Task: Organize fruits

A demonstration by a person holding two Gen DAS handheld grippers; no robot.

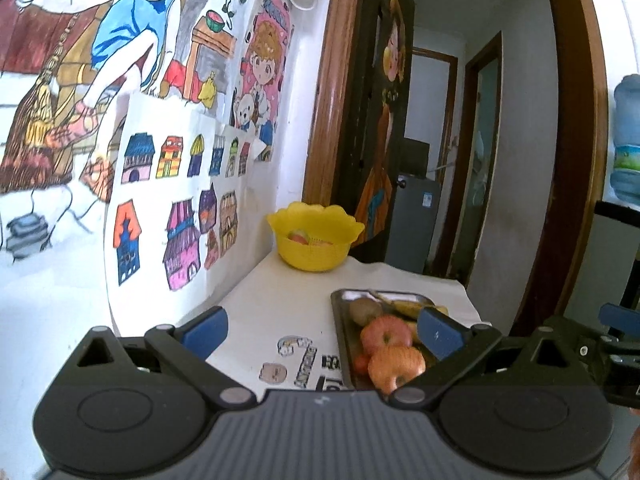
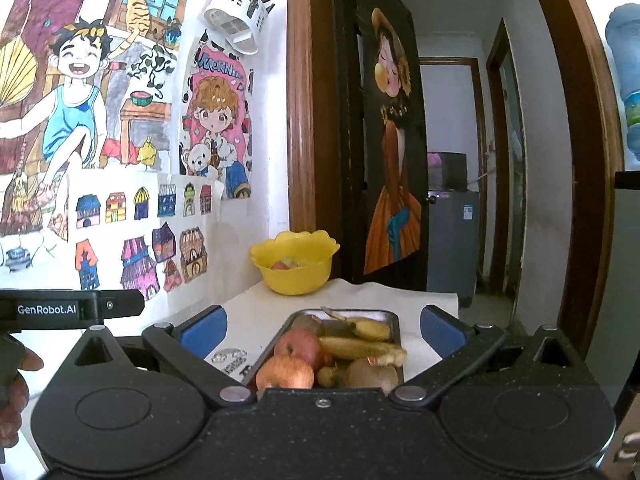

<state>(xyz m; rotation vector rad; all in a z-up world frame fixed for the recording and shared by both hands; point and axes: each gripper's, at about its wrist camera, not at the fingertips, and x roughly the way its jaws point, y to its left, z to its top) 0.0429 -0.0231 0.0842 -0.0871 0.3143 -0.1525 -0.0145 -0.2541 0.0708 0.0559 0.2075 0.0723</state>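
Note:
A metal tray [image 2: 394, 320] lies on the white table and holds two red-orange apples [image 2: 298, 346], bananas [image 2: 360, 346], a kiwi [image 2: 372, 374] and smaller fruit. In the left wrist view the same tray [image 1: 338, 320] sits to the right, with an apple [image 1: 396, 364] at its near end. A yellow bowl [image 2: 294, 270] with fruit inside stands at the table's far edge; in the left wrist view the bowl [image 1: 316, 256] is straight ahead. My left gripper [image 1: 320, 330] is open, above the table left of the tray. My right gripper [image 2: 322, 330] is open, above the tray's near end.
Colourful drawings [image 2: 132, 152] cover the wall on the left. A white utensil holder [image 2: 236, 12] hangs high on it. A dark door with a painted figure [image 2: 394, 152] and an open doorway [image 2: 460, 184] lie beyond the table. A water bottle [image 2: 626, 80] stands far right.

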